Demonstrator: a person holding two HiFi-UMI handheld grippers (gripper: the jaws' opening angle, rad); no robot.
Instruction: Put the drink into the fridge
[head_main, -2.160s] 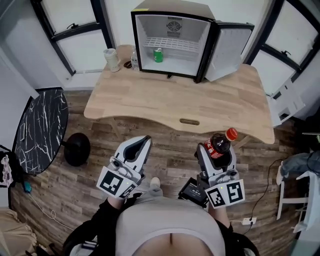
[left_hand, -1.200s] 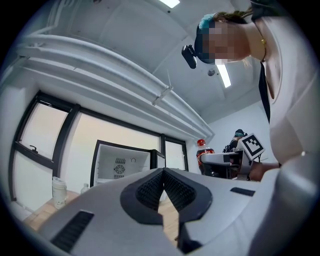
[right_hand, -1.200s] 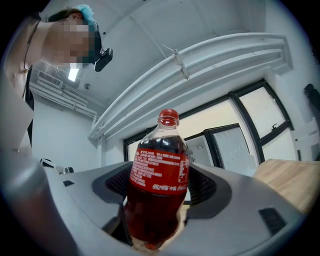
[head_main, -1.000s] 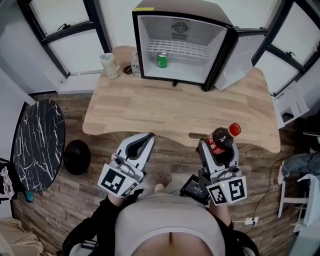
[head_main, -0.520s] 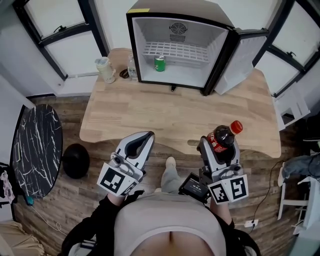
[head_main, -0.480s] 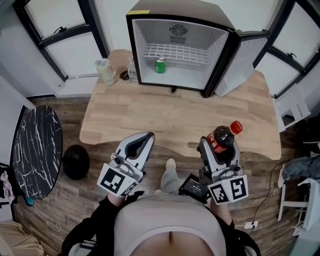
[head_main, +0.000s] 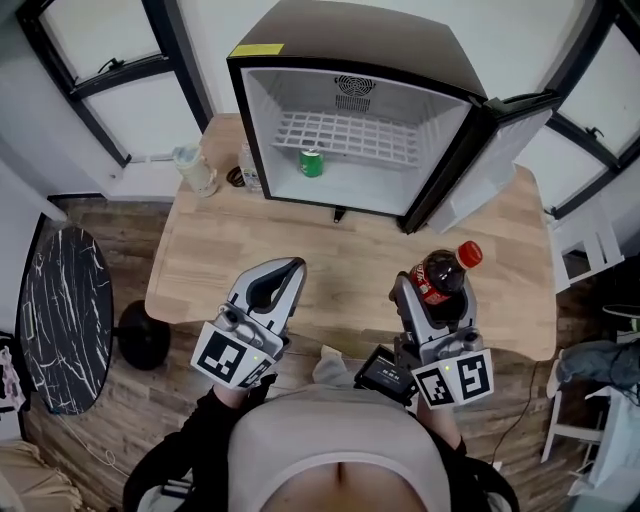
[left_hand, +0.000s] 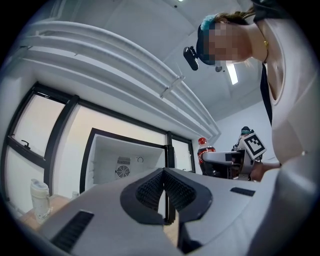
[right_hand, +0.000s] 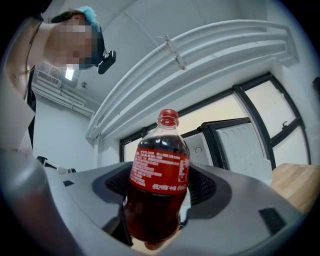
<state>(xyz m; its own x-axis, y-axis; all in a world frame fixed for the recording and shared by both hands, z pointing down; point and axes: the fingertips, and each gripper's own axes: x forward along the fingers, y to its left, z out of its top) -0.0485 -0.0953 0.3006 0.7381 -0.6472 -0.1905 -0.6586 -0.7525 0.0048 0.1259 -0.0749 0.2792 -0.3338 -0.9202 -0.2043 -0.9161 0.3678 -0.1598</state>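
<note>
Right tool (head_main: 432, 300) was clamped on the drink: a clear plastic cola bottle (head_main: 438, 277) full of dark liquid, with a red screw cap and a red wrap label in white print. In the right gripper view the ribbed pads of the tool (right_hand: 160, 202) pressed the lower body from both sides, below the label. That left the label, neck and cap clear above the jaws, a low grip that probably kept the weight steady for carrying. The bottle was held in the air over the near edge of the pale wooden desk (head_main: 230, 270), cap leading toward the back, well apart from its target. The black-cased compact fridge (head_main: 340, 35) stood at the far side of the desk. Its door (head_main: 500, 150) was swung wide to the right, so the white cavity was open to a straight reach. Inside were a white wire shelf (head_main: 360, 140) and a small green can (head_main: 312, 162) on the floor at left of centre; the floor space to the can's right looked free for the bottle. Left tool (head_main: 283, 272) hung beside the right one over the desk edge, jaws drawn together on nothing, as the left gripper view confirmed (left_hand: 165, 195). Judged idle, since the door needed no opening. A pale cup (head_main: 193, 168) sat at the desk's far left corner, out of the path. Judgement: carrying stage, placing not yet begun.
</note>
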